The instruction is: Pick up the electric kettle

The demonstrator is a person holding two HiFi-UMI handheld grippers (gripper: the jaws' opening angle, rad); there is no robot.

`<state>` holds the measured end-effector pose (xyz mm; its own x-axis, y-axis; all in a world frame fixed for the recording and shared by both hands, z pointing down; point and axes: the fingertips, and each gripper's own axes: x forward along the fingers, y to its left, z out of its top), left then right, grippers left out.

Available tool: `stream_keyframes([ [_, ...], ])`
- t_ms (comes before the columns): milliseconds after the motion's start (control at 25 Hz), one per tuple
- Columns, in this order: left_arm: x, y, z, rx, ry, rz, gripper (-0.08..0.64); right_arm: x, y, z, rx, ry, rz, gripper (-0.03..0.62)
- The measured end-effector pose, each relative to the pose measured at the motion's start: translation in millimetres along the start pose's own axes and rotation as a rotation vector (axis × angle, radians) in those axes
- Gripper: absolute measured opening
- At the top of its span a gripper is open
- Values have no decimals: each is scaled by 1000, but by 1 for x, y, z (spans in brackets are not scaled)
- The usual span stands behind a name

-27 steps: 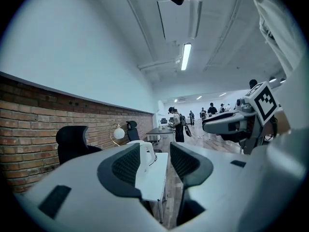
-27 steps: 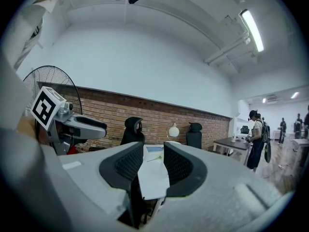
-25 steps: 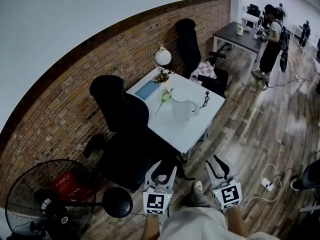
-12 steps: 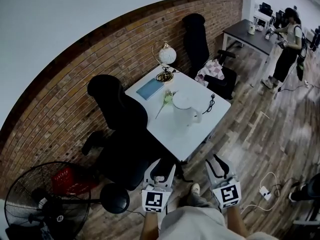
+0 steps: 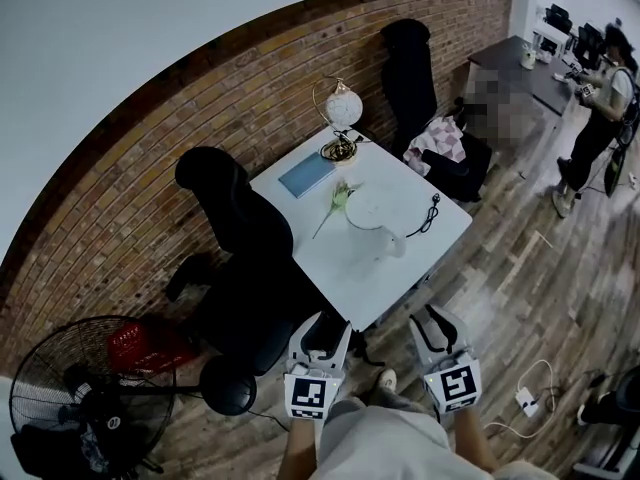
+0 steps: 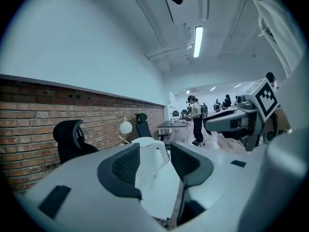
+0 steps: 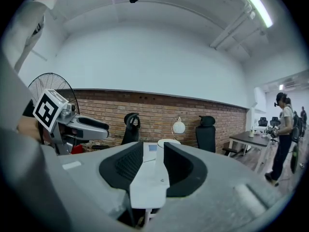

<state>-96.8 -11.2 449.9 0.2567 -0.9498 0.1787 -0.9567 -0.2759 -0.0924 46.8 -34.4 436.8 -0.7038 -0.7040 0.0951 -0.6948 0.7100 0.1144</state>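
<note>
The white electric kettle (image 5: 372, 213) stands on the white table (image 5: 400, 268), a good way ahead of both grippers. In the left gripper view the kettle (image 6: 147, 166) shows through the gap of my left gripper (image 6: 154, 149), far off, handle to the right. My left gripper (image 5: 322, 326) is low in the head view, its jaws apart and nothing between them. My right gripper (image 5: 432, 318) is beside it, jaws a narrow gap apart and empty. In the right gripper view the kettle (image 7: 159, 153) lies beyond my right gripper (image 7: 153, 146).
On the table are a globe lamp (image 5: 342, 108), a blue book (image 5: 306, 175), a flower (image 5: 338, 198) and a black cord (image 5: 428, 213). Black chairs (image 5: 235, 218) (image 5: 415, 63) flank it. A floor fan (image 5: 85, 398) and red basket (image 5: 135, 348) stand left. A person (image 5: 600, 98) is far right.
The table and kettle have drawn a little nearer as the person walks forward. Both grippers keep their place low in the head view, jaws unchanged.
</note>
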Motion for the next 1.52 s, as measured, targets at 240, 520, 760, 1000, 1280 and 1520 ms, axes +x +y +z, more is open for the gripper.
stream_keyframes([
  [240,24,-3,-5,-6,31,14,204,12,-21,-8,9,5,20,115],
  [520,49,-1,-6,-9,50,24,206,29,-39,-15,34,29,25,115],
  [760,69,6,-13,-9,64,20,209,44,-50,-21,33,38,23,115],
  [1000,94,17,-21,-11,69,7,213,64,-59,-29,13,59,21,115],
  [1280,126,35,-35,-35,97,-25,218,97,-70,-37,-22,83,17,115],
  [1520,154,47,-49,-47,123,-66,219,124,-76,-47,-9,105,5,115],
])
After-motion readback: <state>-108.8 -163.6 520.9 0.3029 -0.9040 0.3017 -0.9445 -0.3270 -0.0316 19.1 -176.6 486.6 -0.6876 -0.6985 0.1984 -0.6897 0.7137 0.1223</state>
